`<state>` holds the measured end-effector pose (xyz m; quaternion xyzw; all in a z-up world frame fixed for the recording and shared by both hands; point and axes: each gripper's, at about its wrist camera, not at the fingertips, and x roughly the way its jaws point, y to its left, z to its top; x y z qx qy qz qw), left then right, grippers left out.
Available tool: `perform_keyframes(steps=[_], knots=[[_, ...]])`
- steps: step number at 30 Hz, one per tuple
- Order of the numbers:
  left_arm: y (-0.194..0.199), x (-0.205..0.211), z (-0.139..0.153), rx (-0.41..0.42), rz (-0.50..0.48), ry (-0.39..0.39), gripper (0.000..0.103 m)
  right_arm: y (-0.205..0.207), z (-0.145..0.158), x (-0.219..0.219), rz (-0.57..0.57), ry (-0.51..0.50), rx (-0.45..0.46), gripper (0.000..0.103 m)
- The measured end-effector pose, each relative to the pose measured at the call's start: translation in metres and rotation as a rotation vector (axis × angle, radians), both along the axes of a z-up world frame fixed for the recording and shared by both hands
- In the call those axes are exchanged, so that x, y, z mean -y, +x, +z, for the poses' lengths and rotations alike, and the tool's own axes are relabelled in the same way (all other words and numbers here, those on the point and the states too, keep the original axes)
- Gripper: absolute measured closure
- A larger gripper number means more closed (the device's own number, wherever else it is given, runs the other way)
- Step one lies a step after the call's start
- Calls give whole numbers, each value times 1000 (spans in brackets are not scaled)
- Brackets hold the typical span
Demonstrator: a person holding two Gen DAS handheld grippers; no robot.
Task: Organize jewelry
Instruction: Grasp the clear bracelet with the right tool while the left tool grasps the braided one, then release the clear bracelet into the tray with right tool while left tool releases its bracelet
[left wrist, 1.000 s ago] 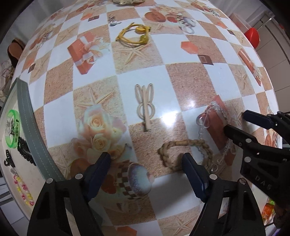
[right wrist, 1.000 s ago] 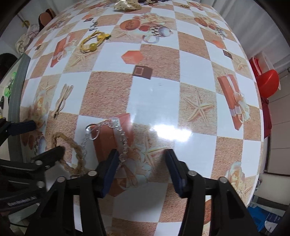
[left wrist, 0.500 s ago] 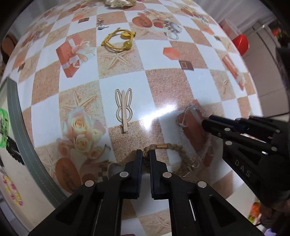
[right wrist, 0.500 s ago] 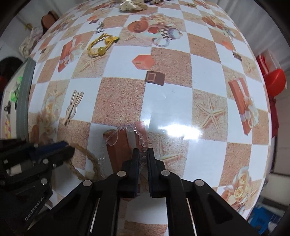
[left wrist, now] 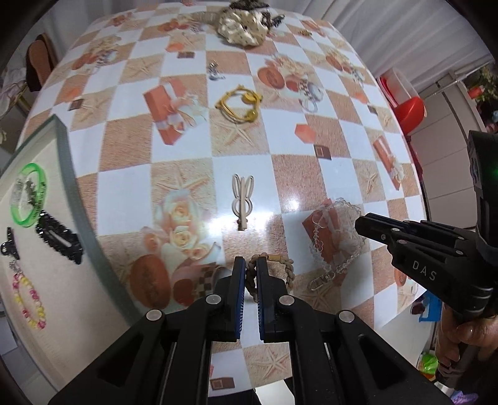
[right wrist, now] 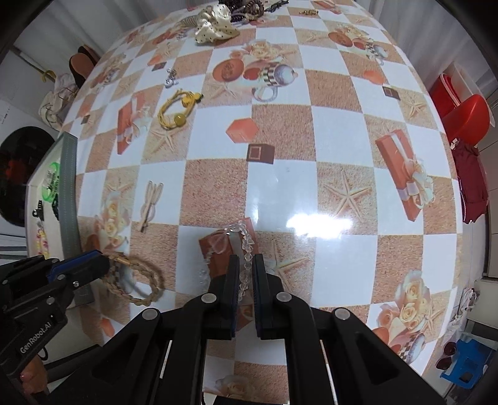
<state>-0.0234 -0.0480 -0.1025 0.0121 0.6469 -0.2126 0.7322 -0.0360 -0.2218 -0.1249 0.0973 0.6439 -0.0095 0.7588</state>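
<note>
My left gripper (left wrist: 251, 270) is shut on one side of a tan braided rope bracelet (left wrist: 288, 268), whose loop hangs just over the checked tablecloth (left wrist: 186, 149). The right wrist view shows that bracelet (right wrist: 140, 280) dangling from the left fingers (right wrist: 93, 266). My right gripper (right wrist: 246, 268) is shut on a clear bead chain (right wrist: 246, 241) that trails toward the table. From the left wrist view the chain (left wrist: 336, 246) droops under the right gripper (left wrist: 370, 226). At the left edge stands a grey-rimmed tray (left wrist: 77, 202).
The tray holds a green bangle (left wrist: 29, 194), black clips (left wrist: 59, 241) and a pink-and-yellow bead bracelet (left wrist: 29, 303). On the cloth lie a beige bunny hair clip (left wrist: 242, 199), a yellow cord bracelet (left wrist: 239, 104), a small silver charm (left wrist: 213, 71) and a cream scrunchie (left wrist: 242, 26). Red stool (left wrist: 407, 112) at right.
Both grippers went from open to shut, the left on the rope bracelet and the right on the clear chain. Both then rose from the table, pulling the pieces up.
</note>
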Motion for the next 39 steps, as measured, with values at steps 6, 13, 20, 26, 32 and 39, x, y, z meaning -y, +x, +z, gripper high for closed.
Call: perform_keyframes(steps=[6, 13, 20, 26, 32, 39], knots=[[-2, -25, 23, 26, 41, -10, 91, -8, 20, -4, 10, 5, 20, 95], [-2, -57, 44, 58, 108, -16, 91, 0, 43, -20, 36, 15, 53, 94], [-7, -95, 61, 84, 185, -17, 91, 12, 69, -47, 82, 35, 95, 94], [-17, -131, 69, 98, 262, -13, 91, 22, 90, -84, 161, 60, 128, 94], [-31, -173, 70, 98, 349, 2, 91, 30, 104, -134, 263, 88, 153, 94], [-49, -217, 60, 75, 449, 7, 91, 33, 104, -197, 391, 130, 145, 94]])
